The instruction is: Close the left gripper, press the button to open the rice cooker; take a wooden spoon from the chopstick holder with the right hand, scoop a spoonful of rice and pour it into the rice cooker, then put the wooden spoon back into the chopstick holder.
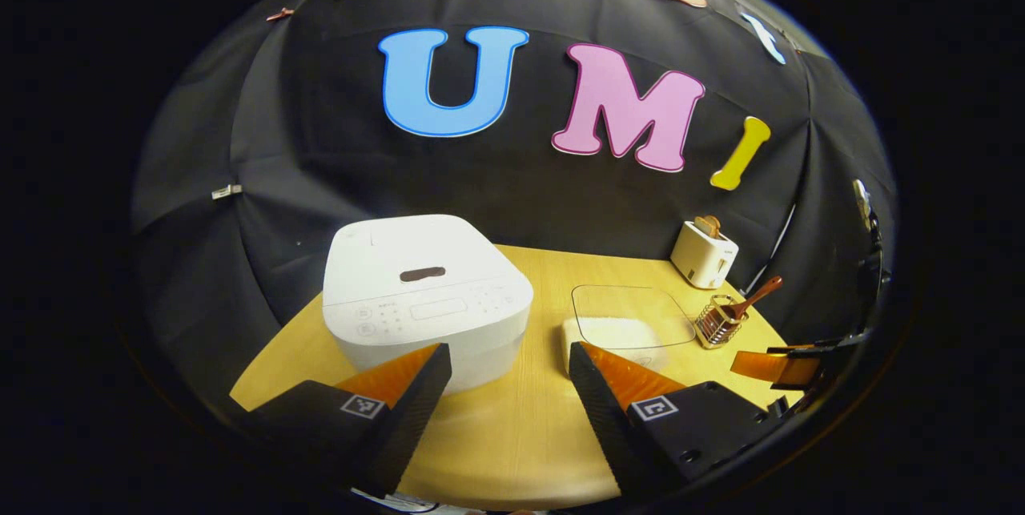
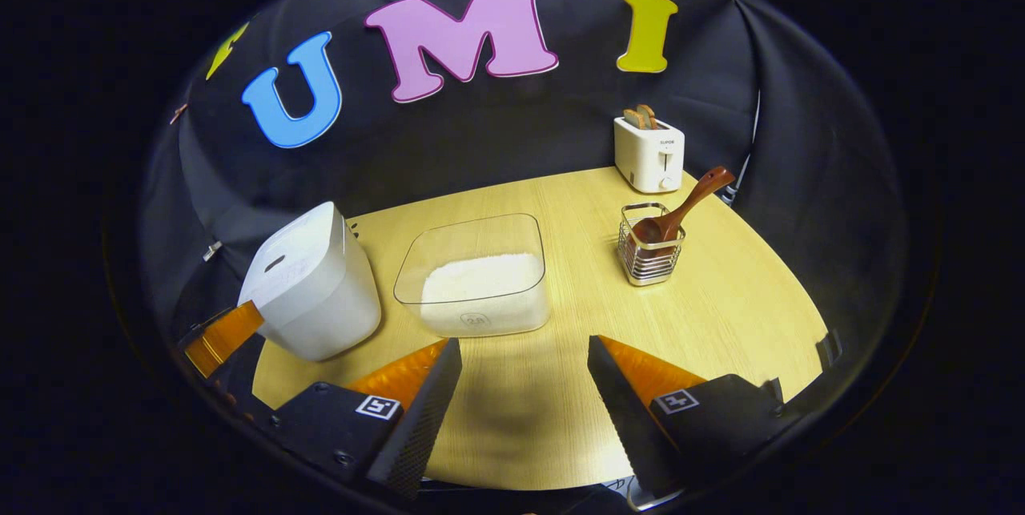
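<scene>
On the wooden table (image 2: 721, 315) the rice cooker (image 1: 424, 291) sits lid down, front panel facing the left gripper (image 1: 511, 375), just ahead and slightly left of its spread, empty fingers. Right gripper (image 2: 524, 371) likewise spread, holding nothing. Wooden spoon (image 2: 681, 207) stands bowl-down in the chopstick holder (image 2: 650, 247), handle leaning up and to the right, lying ahead-right of the right gripper, which is the nearer tool to it. Clear rice container (image 2: 480, 275) sits between cooker and holder. Lid shut and spoon in holder fit either the opening stage or a closed-up finish; cannot tell which.
</scene>
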The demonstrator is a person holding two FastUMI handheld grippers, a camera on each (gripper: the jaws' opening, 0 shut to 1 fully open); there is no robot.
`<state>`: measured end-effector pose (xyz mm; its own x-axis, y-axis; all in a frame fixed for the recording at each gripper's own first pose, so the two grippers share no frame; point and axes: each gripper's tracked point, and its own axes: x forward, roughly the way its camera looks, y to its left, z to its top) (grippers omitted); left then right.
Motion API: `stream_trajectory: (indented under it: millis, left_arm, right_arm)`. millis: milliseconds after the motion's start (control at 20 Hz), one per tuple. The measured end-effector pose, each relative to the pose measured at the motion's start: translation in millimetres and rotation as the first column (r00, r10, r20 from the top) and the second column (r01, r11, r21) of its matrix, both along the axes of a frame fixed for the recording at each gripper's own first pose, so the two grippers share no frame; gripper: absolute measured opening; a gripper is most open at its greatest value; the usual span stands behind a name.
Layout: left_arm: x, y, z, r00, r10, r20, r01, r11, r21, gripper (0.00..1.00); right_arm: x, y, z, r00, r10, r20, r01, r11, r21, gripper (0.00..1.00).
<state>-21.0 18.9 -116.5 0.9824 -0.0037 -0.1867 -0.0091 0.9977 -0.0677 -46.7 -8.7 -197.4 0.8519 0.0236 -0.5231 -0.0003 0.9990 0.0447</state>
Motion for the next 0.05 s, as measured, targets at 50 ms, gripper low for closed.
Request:
stream_trajectory:
  millis: [50]
  left_arm:
    - [-1.6,-0.9,-2.2,1.000,-0.011,0.004,0.011,1.000,0.015,0.96]
  right_arm:
    - [-2.2,-0.2,-2.0,1.000,-0.001,-0.003,0.001,1.000,-0.017,0.98]
